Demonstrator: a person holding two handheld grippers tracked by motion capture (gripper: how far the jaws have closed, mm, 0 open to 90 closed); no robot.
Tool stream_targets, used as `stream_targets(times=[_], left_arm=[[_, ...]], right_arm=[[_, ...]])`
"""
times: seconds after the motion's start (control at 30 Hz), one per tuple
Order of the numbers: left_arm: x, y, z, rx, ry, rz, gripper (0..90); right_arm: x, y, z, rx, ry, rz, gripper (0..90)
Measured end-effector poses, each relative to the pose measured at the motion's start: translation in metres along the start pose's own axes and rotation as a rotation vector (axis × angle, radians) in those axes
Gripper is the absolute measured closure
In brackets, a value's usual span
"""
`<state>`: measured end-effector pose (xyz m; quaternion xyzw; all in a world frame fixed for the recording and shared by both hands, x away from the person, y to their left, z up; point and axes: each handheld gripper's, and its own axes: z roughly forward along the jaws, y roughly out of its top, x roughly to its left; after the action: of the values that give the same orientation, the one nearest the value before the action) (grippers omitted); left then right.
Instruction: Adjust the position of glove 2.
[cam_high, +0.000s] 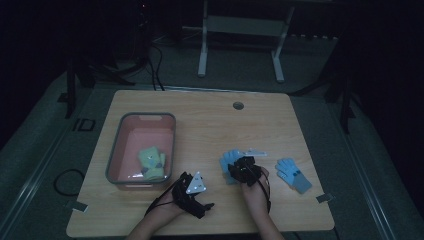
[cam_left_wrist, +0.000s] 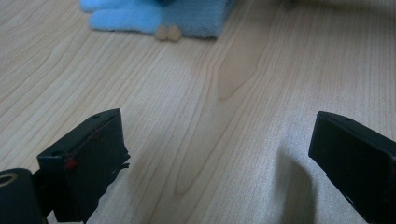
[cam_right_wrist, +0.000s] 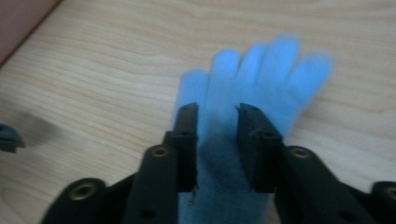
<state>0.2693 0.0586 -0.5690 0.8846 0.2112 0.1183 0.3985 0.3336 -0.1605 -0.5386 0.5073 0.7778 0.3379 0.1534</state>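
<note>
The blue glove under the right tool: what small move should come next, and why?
Probably close the right tool on the blue glove. In the right gripper view its jaws stand apart over the glove's palm, one at each side, and the glove lies flat on the wooden table. The pads do not yet pinch the fabric, so a lift now would likely leave it behind.

Left gripper (cam_high: 192, 192): black body, grey triangular plate, red-marked jaws. Right gripper (cam_right_wrist: 216, 140): black jaws, brass-coloured screw holes, black cable.
</note>
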Motion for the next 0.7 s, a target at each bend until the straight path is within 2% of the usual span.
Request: stream_targets(times=[0.13, 0.17, 0.27, 0.3, 0.33, 0.37, 0.47, 0.5, 0.7], left_arm=[[0.0, 0.0, 0.0, 0.0, -0.001, -0.001, 4.1], [0.001, 0.0, 0.0, 0.001, -0.001, -0.002, 4.1], [0.001, 0.0, 0.0, 0.0, -0.001, -0.001, 4.1], [0.001, 0.0, 0.0, -0.001, 0.0, 0.002, 4.1], [0.001, 0.0, 0.0, -0.001, -0.001, 0.0, 4.1], [0.001, 0.0, 0.0, -0.001, -0.001, 0.0, 4.1], [0.001, 0.0, 0.001, 0.004, 0.0, 0.0, 4.1], [0.001, 0.0, 0.001, 0.004, 0.0, 0.0, 4.1], [0.001, 0.0, 0.0, 0.004, -0.004, 0.0, 4.1]], right_arm=[[-0.008, 0.006, -0.009, -0.003, 0.031, -0.048, 55.3], [-0.011, 0.008, -0.011, -0.003, 0.05, -0.058, 52.2], [-0.017, 0.011, -0.017, -0.009, 0.059, -0.079, 49.9], [-0.026, 0.013, -0.026, -0.018, 0.085, -0.099, 48.6], [-0.03, 0.014, -0.029, -0.024, 0.094, -0.121, 49.1], [-0.03, 0.014, -0.029, -0.024, 0.094, -0.121, 49.1], [-0.046, 0.015, -0.039, -0.014, 0.108, -0.183, 51.9], [-0.051, 0.015, -0.041, -0.012, 0.099, -0.186, 53.5], [-0.077, 0.012, -0.058, -0.035, 0.112, -0.205, 55.7]])
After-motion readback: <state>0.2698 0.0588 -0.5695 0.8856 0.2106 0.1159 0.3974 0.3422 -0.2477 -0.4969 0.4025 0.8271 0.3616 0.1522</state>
